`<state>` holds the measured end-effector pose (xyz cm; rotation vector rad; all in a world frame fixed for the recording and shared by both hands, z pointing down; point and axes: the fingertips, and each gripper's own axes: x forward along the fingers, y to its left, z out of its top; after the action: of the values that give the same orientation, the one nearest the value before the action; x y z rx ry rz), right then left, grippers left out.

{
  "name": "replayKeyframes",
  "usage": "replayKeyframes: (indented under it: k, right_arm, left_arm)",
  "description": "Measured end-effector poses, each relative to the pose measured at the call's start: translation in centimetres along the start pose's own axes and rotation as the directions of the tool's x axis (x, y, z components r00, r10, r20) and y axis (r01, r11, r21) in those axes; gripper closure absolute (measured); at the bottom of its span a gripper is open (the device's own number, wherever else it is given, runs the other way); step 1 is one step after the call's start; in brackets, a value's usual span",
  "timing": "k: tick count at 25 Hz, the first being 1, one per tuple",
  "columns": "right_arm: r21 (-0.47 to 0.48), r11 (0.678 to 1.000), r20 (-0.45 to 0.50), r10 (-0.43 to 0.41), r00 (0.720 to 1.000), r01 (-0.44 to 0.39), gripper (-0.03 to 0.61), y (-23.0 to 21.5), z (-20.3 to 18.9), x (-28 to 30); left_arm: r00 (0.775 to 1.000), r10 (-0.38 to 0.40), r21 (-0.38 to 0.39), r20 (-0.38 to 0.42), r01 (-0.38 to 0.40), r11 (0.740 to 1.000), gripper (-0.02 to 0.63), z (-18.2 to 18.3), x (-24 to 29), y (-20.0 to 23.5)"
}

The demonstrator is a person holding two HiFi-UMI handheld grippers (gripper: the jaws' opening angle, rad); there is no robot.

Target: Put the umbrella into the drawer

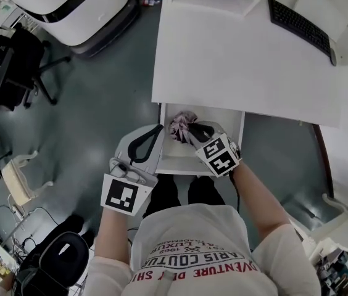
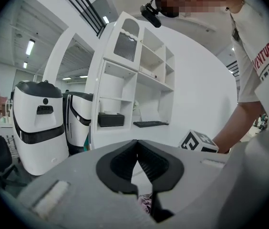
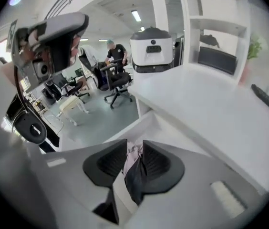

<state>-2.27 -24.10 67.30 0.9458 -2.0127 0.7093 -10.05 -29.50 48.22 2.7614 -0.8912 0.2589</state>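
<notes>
A white drawer [image 1: 240, 130] stands pulled out from under the desk. The folded pinkish umbrella [image 1: 181, 124] hangs over the drawer's left part, with my right gripper [image 1: 188, 130] shut on it. In the right gripper view pink and dark umbrella cloth [image 3: 133, 168] is pinched between the two pads, and the drawer [image 3: 150, 124] lies below. My left gripper [image 1: 159, 129] is beside the drawer's left edge, shut with nothing between its jaws. In the left gripper view its tips [image 2: 137, 143] meet, and a bit of the umbrella [image 2: 146, 202] shows under them.
The white desk [image 1: 242, 60] carries a black keyboard [image 1: 300, 23] at the far right. Two large white machines [image 1: 81, 11] stand at the upper left, with black office chairs [image 1: 13, 66] next to them. A black stool [image 1: 63, 251] is at the lower left. A person [image 3: 113, 54] stands far off.
</notes>
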Motion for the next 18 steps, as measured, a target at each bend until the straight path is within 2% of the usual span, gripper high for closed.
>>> replayKeyframes:
  k: [4,8,12,15,18]
  right_arm:
    - [0.012,0.998,0.118,-0.063,0.991,0.062,0.578,-0.6,3.2,-5.0]
    - [0.029,0.993,0.258,-0.116,0.959,0.113,0.578,-0.9,6.5,-10.0]
    - [0.034,0.985,0.404,-0.168,0.899,0.169,0.578,-0.9,10.0,-15.2]
    - [0.03,0.975,0.497,-0.206,0.843,0.22,0.578,-0.7,12.6,-19.2]
    - [0.049,0.965,0.574,-0.238,0.783,0.257,0.578,-0.4,14.7,-22.9]
  left_arm:
    - [1.0,-0.015,0.025,0.01,0.015,1.0,0.609,2.9,-0.7,-1.1]
    - [0.999,-0.036,0.088,0.014,0.035,0.995,0.609,5.6,-1.3,-2.1]
    - [0.999,-0.031,0.088,0.028,0.029,0.996,0.609,8.2,-2.0,-2.4]
    - [0.998,-0.04,0.072,0.057,0.036,0.997,0.609,10.3,-2.7,-2.3]
    - [0.995,-0.052,0.091,0.091,0.043,0.995,0.609,12.4,-3.5,-2.4]
